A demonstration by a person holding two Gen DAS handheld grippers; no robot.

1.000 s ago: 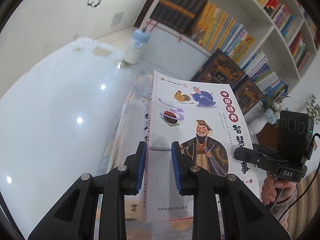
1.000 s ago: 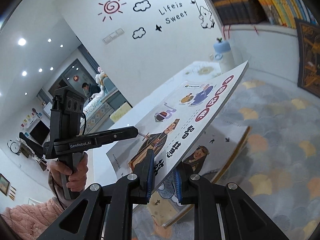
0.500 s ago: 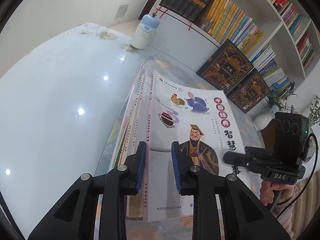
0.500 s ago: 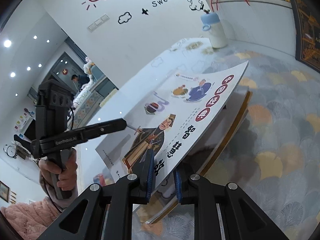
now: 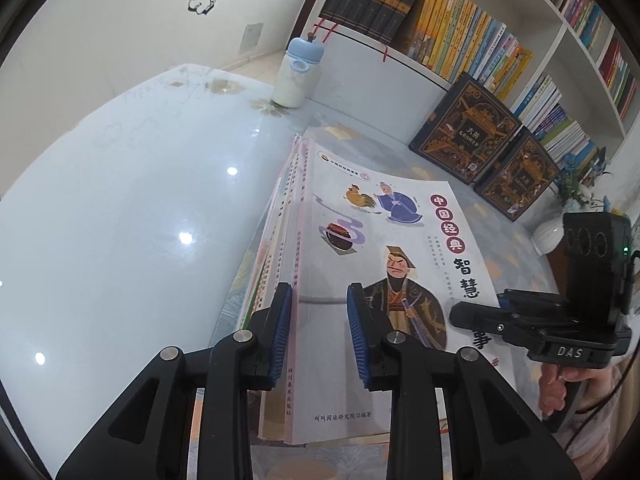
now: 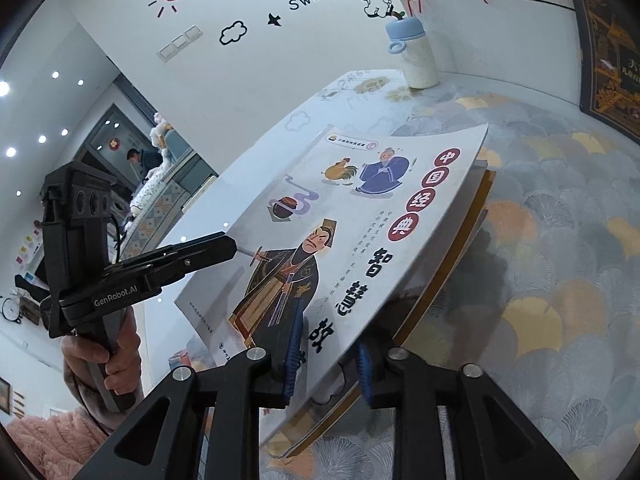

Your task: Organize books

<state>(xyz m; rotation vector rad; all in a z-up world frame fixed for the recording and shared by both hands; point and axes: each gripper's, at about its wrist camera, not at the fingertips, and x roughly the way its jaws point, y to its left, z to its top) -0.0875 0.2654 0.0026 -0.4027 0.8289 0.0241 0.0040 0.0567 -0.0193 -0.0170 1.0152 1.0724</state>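
Observation:
A white picture book (image 5: 380, 260) with a robed figure and red Chinese title discs lies on top of a stack of thin books (image 5: 280, 240) on the table. My left gripper (image 5: 318, 332) straddles the book's spine edge near its lower corner. Its jaws are opening, and the blue pads stand slightly off the book. My right gripper (image 6: 328, 360) straddles the opposite long edge of the same book (image 6: 360, 220). Its jaws are opening too, one pad over the cover and one below, with a gap showing. That side still sits raised above the stack (image 6: 476, 208).
A white bottle with a blue cap (image 5: 298, 72) stands at the far end of the glossy table (image 5: 120, 220). Two dark ornate volumes (image 5: 464, 128) lean against the filled bookshelf (image 5: 460, 32). A white vase (image 5: 548, 236) stands at the right. A fan-patterned cloth (image 6: 560, 280) covers the table's right part.
Both grippers have come down with the white book, which now rests on the stack. The jaws of both have widened a little around its edges.

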